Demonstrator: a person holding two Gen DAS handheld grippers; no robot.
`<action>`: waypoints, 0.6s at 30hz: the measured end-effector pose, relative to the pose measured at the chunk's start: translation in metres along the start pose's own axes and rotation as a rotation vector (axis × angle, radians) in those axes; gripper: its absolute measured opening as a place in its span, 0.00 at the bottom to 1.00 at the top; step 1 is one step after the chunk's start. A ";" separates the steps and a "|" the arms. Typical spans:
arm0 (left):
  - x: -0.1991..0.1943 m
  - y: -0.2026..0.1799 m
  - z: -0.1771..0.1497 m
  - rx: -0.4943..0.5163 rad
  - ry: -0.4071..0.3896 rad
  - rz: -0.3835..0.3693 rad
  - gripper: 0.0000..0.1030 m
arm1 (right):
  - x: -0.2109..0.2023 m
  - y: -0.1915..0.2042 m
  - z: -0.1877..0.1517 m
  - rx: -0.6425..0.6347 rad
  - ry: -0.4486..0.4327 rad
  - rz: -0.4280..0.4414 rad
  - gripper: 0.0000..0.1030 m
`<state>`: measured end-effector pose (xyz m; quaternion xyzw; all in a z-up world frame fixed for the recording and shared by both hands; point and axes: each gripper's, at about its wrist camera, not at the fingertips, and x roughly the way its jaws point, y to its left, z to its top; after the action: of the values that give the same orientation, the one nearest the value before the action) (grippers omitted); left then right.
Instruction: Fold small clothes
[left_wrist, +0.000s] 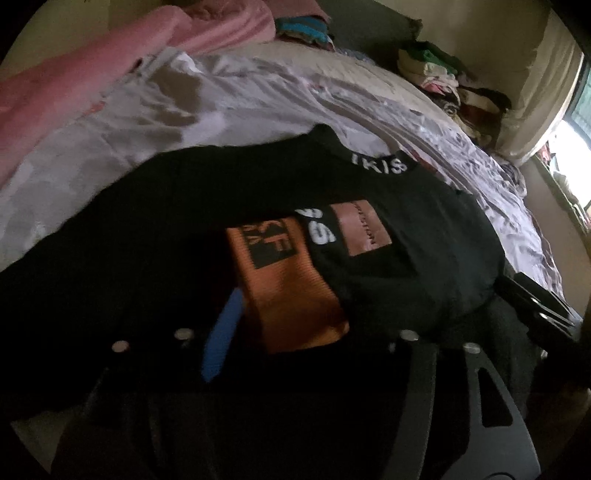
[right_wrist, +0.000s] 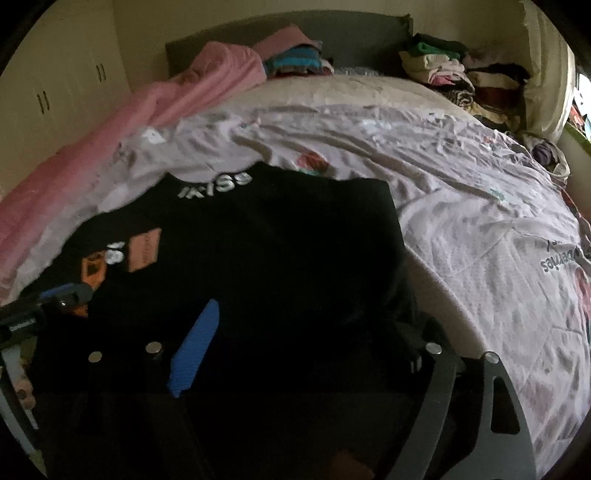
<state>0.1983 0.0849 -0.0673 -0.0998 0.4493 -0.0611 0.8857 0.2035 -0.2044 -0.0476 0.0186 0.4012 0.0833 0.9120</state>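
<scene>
— Hovering low over the black shirt (right_wrist: 280, 236), both tongs, aren't they?

— Yes. The left gripper (left_wrist: 306, 325) has its jaws parted, blue pad (left_wrist: 223, 334) on one side, and the folded orange panel (left_wrist: 284, 284) of the shirt lies between them. It's dim there, so I can't swear the pads are clear of the cloth, but they look it.

— And the other?

— The right gripper (right_wrist: 299, 347) stands wide apart over plain black fabric, pinching nothing.

— Where's the shirt lying?

— Spread on the near side of the bed, on the pale printed sheet (right_wrist: 461, 206), its lettered collar (right_wrist: 216, 186) pointing to the far end. A pink blanket (right_wrist: 122, 125) runs along the left, and heaps of folded clothes (right_wrist: 454, 74) sit at the far right by the headboard (right_wrist: 354, 37).
</scene>
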 end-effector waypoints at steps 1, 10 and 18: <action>-0.004 0.003 -0.001 -0.010 -0.008 0.002 0.58 | -0.004 0.002 -0.001 0.002 -0.010 0.002 0.87; -0.034 0.016 -0.009 -0.083 -0.076 0.021 0.91 | -0.030 0.021 -0.008 -0.013 -0.058 0.036 0.96; -0.057 0.028 -0.018 -0.110 -0.105 0.058 0.91 | -0.045 0.047 -0.011 -0.055 -0.088 0.067 0.96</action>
<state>0.1507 0.1212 -0.0391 -0.1386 0.4075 -0.0053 0.9026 0.1589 -0.1661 -0.0180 0.0105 0.3574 0.1238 0.9257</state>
